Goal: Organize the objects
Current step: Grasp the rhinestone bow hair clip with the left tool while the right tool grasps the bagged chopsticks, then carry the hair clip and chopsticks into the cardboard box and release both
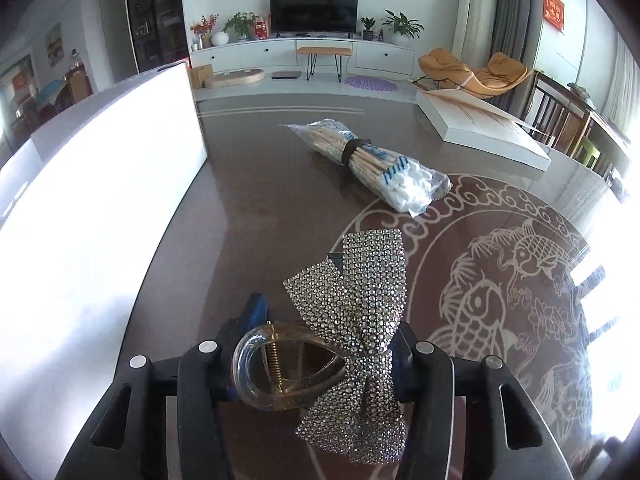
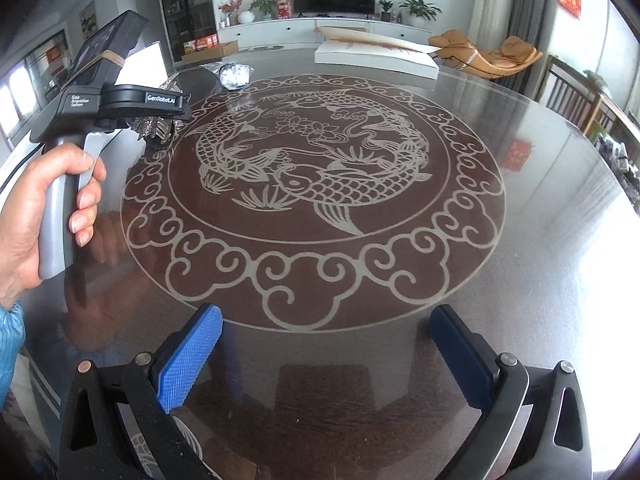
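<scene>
Hair clip (image 1: 320, 360) w/ rhinestone bow sits right between the jaws of the left gripper (image 1: 316, 344), clear loop handle and brass spring facing the left-wrist cam, bow fanned up and to the right. Jaws are pulled in narrow around it, blue pad on the left side just behind the loop, right pad hidden behind the bow; looks like a grip on the clip, tho actual pad contact is mostly covered. No earlier pic, so that's all on that.

Beyond the clip, on the dark glossy counter (image 1: 256, 208): bag of cotton swabs (image 1: 376, 164), wooden sticks bundled by a dark band, lying well apart from the clip, angled toward the far side. Big white box (image 1: 100, 200) fills the left of that view, blown out by light. Flat white box (image 1: 480, 128) at the far right of the counter w/ a sheet lying on top.

Right-wrist cam: right gripper (image 2: 328, 344) hangs over the koi pattern (image 2: 312, 164) etched in the counter, jaws wide, nothing between the blue pads. Left hand (image 2: 48, 208) wraps the grey handle of the other gripper at upper left, sparkly bow peeking out under its black body. Blue sleeve (image 2: 12, 344) at the frame edge. Swab bag shows small near the far rim.
</scene>
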`<state>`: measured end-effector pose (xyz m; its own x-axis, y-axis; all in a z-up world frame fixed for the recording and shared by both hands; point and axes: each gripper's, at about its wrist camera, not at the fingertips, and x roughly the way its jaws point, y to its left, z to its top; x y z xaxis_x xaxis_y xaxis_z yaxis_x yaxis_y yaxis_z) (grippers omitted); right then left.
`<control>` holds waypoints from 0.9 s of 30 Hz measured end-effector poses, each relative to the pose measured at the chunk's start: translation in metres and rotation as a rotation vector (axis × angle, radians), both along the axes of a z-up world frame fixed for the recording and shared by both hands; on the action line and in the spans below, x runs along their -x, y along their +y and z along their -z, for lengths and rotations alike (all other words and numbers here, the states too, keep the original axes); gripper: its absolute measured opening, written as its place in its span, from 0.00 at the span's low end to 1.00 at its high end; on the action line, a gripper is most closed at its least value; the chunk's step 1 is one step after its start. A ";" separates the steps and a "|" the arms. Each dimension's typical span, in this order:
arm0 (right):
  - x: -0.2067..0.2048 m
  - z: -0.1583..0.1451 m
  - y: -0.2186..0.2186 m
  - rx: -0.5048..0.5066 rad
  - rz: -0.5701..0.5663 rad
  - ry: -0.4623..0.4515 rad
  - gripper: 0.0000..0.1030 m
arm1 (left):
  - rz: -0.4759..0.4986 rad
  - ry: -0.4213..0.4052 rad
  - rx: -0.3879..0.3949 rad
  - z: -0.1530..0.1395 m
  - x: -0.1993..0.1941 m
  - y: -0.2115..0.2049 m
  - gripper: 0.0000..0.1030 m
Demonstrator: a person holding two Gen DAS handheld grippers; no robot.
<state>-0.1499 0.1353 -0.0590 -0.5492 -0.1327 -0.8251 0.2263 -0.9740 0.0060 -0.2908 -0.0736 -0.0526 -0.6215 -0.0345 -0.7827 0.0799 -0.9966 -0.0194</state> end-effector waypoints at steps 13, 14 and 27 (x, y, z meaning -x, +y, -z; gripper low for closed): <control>0.275 -0.039 -0.189 -0.087 -0.264 -0.047 0.68 | -0.005 0.000 0.000 0.002 -0.144 -0.021 0.50; 0.284 -0.034 -0.200 -0.109 -0.257 -0.060 0.68 | -0.003 0.001 0.000 0.002 -0.146 -0.022 0.50; 0.150 -0.049 -0.115 0.124 -0.256 -0.147 0.26 | 0.013 0.038 -0.166 -0.003 -0.159 -0.043 0.50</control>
<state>-0.2994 0.0207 -0.0102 -0.3613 -0.3559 -0.8618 0.4514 -0.8755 0.1723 -0.1318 -0.1162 -0.0497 -0.6505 0.1013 -0.7527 0.0630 -0.9805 -0.1864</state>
